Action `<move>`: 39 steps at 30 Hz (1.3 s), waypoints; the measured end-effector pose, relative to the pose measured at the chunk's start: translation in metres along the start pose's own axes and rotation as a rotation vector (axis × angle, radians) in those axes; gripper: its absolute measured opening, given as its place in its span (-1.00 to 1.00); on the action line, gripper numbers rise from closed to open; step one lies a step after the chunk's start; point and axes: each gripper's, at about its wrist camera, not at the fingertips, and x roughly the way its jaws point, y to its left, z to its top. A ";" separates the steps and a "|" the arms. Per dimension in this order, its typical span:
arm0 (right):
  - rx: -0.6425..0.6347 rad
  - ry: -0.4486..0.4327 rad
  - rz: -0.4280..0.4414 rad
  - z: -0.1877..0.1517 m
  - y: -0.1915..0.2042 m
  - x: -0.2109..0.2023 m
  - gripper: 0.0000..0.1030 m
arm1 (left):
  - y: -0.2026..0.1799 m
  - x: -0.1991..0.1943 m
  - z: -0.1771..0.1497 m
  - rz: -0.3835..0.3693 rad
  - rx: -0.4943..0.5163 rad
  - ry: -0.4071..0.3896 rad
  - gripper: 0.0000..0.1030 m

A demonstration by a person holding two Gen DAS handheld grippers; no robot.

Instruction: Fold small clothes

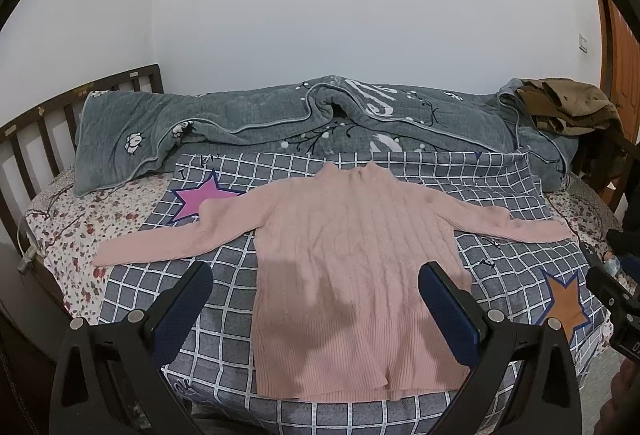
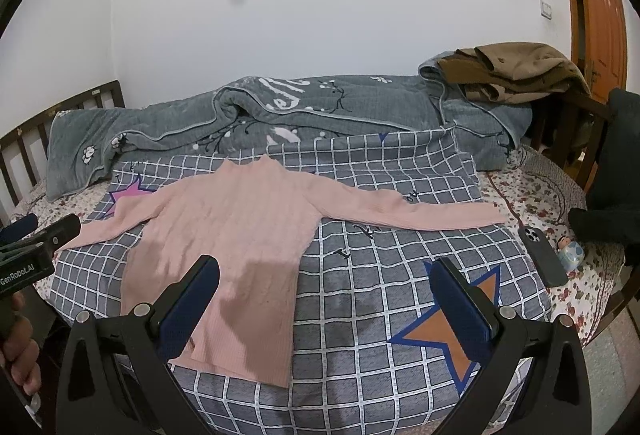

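A small pink knit sweater (image 1: 344, 259) lies flat and face up on a grey checked cloth (image 1: 224, 355), both sleeves spread out to the sides. It also shows in the right wrist view (image 2: 232, 235). My left gripper (image 1: 316, 275) is open and empty, held above the sweater's lower body. My right gripper (image 2: 326, 271) is open and empty, held above the sweater's right hem side and the checked cloth (image 2: 360, 315). The left gripper's body (image 2: 36, 239) shows at the left edge of the right wrist view.
A grey quilt (image 1: 280, 115) lies bunched along the wall. Brown clothes (image 2: 516, 71) sit on its right end. A dark phone (image 2: 542, 255) and a small toy (image 2: 570, 253) lie on the floral sheet at right. A wooden headboard (image 1: 36, 139) stands at left.
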 end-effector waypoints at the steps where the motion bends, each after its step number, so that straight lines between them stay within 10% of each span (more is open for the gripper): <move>1: 0.001 0.000 0.001 0.000 0.000 0.000 1.00 | 0.000 0.000 0.000 0.000 0.000 -0.001 1.00; 39: -0.004 -0.025 -0.004 0.004 0.003 -0.009 1.00 | 0.005 -0.003 0.002 -0.003 -0.016 -0.004 1.00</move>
